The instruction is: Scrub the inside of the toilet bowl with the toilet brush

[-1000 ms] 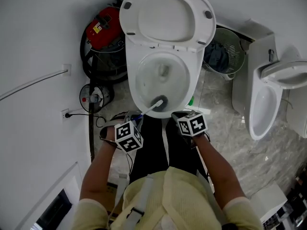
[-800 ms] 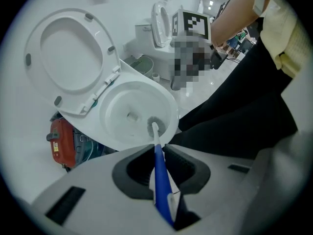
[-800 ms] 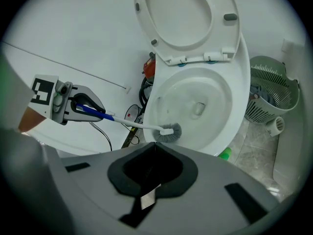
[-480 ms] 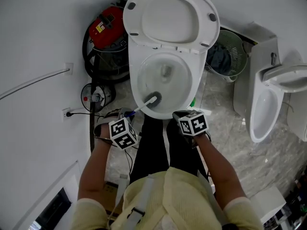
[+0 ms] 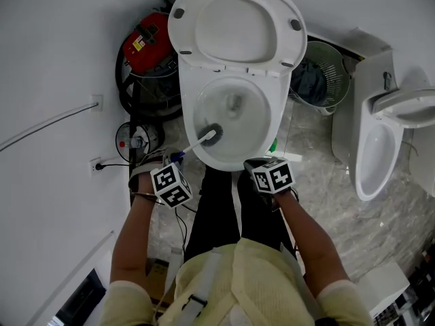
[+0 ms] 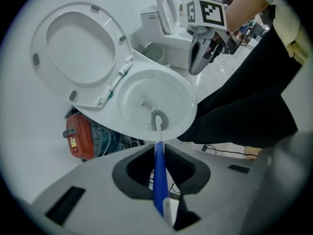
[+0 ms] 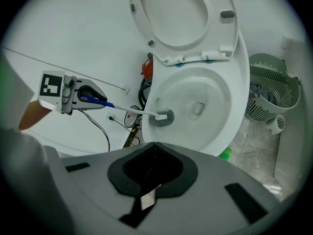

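- The left gripper [image 5: 176,162] pinches the toilet brush [image 6: 158,165] by its blue handle.
- The brush head rests inside the toilet bowl [image 5: 259,132], against its near left wall.
- The right gripper [image 7: 154,148] has its jaws pressed together on nothing, just above the bowl's front rim.

Head view: above the person, facing steeply down; the toilet bowl [image 5: 257,111] sits at upper centre, farther off than in the other two views.
Left gripper view: on the left hand-held gripper [image 6: 157,151], low and close by the bowl's near rim, facing across it toward the right hand-held gripper [image 6: 198,65].
Right gripper view: close above the near rim, facing forward and down.
Shared by all three: bowl, raised seat [image 5: 236,22], toilet brush [image 5: 207,136].
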`<state>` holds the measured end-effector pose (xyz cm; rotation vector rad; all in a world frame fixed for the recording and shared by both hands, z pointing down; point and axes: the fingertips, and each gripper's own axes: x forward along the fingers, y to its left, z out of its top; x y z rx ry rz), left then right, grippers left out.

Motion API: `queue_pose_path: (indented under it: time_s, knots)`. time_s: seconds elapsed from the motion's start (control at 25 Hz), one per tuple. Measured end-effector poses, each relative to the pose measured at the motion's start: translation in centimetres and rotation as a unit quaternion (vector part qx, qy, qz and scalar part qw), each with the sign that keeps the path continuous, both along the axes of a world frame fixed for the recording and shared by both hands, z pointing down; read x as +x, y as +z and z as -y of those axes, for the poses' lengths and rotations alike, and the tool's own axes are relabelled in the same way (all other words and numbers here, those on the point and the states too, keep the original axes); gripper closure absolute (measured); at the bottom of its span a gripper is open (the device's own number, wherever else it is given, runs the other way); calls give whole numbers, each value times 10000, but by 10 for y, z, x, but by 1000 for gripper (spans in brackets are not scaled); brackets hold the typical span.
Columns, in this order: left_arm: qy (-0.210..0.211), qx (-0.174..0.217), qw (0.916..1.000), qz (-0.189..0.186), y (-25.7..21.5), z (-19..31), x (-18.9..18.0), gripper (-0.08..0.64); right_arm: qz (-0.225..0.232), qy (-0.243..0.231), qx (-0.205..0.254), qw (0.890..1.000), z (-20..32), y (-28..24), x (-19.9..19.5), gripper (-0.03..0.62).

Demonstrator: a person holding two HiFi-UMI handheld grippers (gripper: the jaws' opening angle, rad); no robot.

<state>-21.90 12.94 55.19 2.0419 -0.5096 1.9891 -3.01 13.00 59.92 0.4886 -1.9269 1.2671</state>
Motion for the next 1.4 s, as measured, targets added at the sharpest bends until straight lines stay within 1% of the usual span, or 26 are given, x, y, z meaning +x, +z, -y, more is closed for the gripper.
queue_pose_path:
  time_s: [0.56, 0.92, 1.04, 1.16, 1.4]
  knots:
    - [49, 464, 9984, 313, 2, 52, -14, 488, -38, 249, -32, 9997, 11, 5, 12, 577]
    - [167, 669, 9966, 452, 2, 81, -11, 488, -2, 440, -25, 9990, 11, 2, 22, 577]
    - [144, 795, 9957, 450, -1, 92, -7, 488, -18, 513, -36, 9987, 10, 3, 29, 577]
    - [81, 858, 9954, 415, -2, 103, -4, 488, -22, 619, -62, 9981, 11, 3, 34, 577]
    - [92, 978, 9944, 388, -3, 121, 4, 488, 7, 749, -73, 9972, 9, 1, 39, 577]
